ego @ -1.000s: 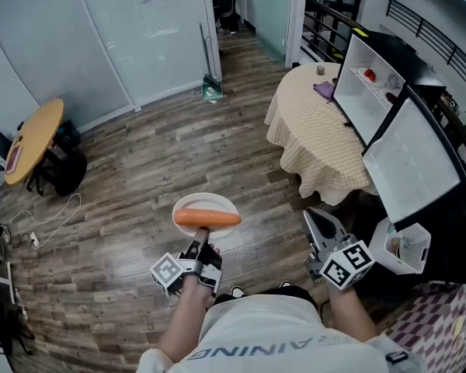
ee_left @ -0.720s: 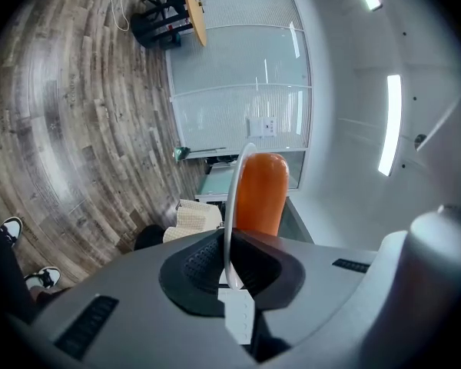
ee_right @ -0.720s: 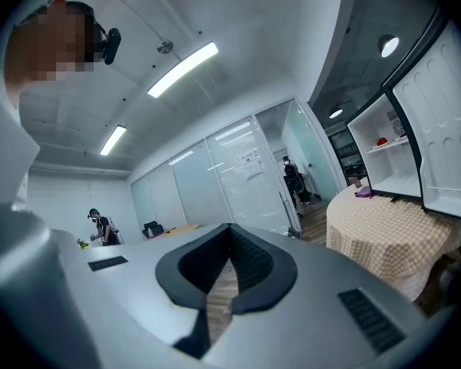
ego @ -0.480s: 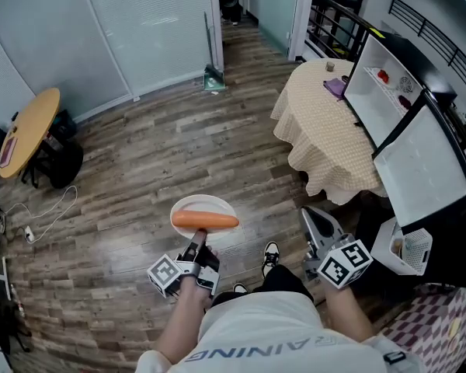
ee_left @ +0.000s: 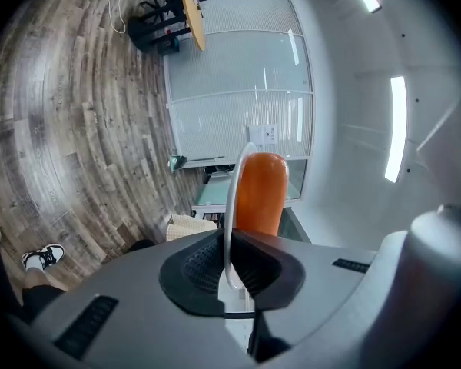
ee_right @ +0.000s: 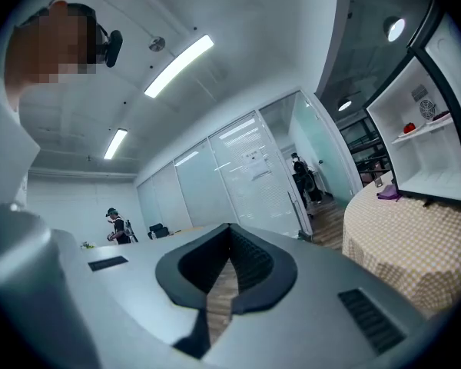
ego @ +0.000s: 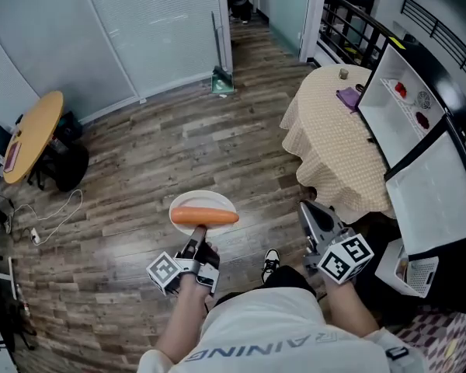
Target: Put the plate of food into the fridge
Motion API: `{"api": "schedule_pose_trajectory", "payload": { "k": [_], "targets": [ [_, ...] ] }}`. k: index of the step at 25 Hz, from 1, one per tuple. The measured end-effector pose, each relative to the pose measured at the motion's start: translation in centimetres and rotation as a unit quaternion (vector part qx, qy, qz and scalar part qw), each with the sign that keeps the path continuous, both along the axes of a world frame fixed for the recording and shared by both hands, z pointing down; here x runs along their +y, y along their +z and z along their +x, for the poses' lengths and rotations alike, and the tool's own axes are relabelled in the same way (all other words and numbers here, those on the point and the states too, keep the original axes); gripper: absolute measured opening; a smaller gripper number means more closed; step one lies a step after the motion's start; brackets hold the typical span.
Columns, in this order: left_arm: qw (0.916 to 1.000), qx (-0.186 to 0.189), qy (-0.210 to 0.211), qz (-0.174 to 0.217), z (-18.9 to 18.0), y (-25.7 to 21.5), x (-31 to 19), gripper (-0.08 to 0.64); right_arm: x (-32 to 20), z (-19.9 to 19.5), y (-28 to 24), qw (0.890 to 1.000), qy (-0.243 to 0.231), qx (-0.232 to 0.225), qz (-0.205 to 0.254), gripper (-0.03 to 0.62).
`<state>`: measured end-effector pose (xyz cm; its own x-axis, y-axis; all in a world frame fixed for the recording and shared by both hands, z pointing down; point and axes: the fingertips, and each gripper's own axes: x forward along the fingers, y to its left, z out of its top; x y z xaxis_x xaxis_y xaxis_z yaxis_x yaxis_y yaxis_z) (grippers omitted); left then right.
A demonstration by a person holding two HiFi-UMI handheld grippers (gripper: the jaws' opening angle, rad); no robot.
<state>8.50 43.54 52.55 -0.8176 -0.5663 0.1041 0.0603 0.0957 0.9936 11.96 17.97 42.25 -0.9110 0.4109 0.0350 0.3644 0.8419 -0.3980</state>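
Note:
A white plate (ego: 219, 202) carrying a long orange food item (ego: 206, 216) hangs level over the wooden floor, in front of the person. My left gripper (ego: 199, 235) is shut on the plate's near rim. In the left gripper view the rim (ee_left: 230, 198) runs edge-on between the dark pads, with the orange food (ee_left: 260, 194) just beyond my left gripper (ee_left: 229, 264). My right gripper (ego: 311, 213) is held to the right with its jaws together and nothing in them; my right gripper (ee_right: 229, 271) points toward the open white fridge (ee_right: 426, 152). The fridge (ego: 408, 92) stands at the right with its door (ego: 439, 189) swung open.
A round table with a checked cloth (ego: 334, 142) stands between the person and the fridge, bearing a purple cloth (ego: 348, 95) and a small jar. A yellow round table (ego: 33, 134) and cables lie at the left. Glass partitions close the back. A white basket (ego: 410, 274) sits lower right.
The person has stepped forward; a shoe now shows below the plate. The covered table and fridge have shifted rightward in view. The left gripper keeps its hold on the plate.

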Motion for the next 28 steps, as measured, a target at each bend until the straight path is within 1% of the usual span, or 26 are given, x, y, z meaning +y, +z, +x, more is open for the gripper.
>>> {"api": "schedule_pose_trajectory", "payload": {
  "k": [3, 5, 12, 15, 21, 25, 28],
  "targets": [
    [1.0000, 0.001, -0.001, -0.008, -2.4, -0.3, -2.1, 0.023, -2.4, -2.5, -0.2, 1.000, 0.000, -0.004, 0.009, 0.020],
    [0.9999, -0.001, 0.000, -0.011, -4.1, -0.7, -3.9, 0.023, -4.3, -4.2, -0.5, 1.000, 0.002, -0.004, 0.006, 0.020],
    [0.9997, -0.010, 0.017, -0.017, -9.3, -1.6, -10.7, 0.023, -10.9, -9.0, 0.0, 1.000, 0.011, -0.008, 0.002, 0.020],
    [0.9994, -0.008, 0.029, -0.019, -11.1, -1.4, -13.2, 0.023, -13.0, -10.4, 0.7, 1.000, 0.018, -0.001, 0.004, 0.020],
    [0.9981, 0.005, 0.060, -0.012, -13.8, -0.4, -17.5, 0.023, -16.7, -11.7, 1.9, 0.999, 0.048, 0.009, 0.007, 0.020],
    [0.9957, 0.006, 0.092, -0.013, -16.5, 0.3, -20.3, 0.023, -19.4, -12.5, 2.3, 0.996, 0.084, 0.011, 0.010, 0.020],
    [0.9925, 0.006, 0.122, -0.003, -19.4, 0.9, -23.1, 0.023, -21.8, -13.4, 2.7, 0.993, 0.120, 0.010, 0.015, 0.020]
  ]
}}
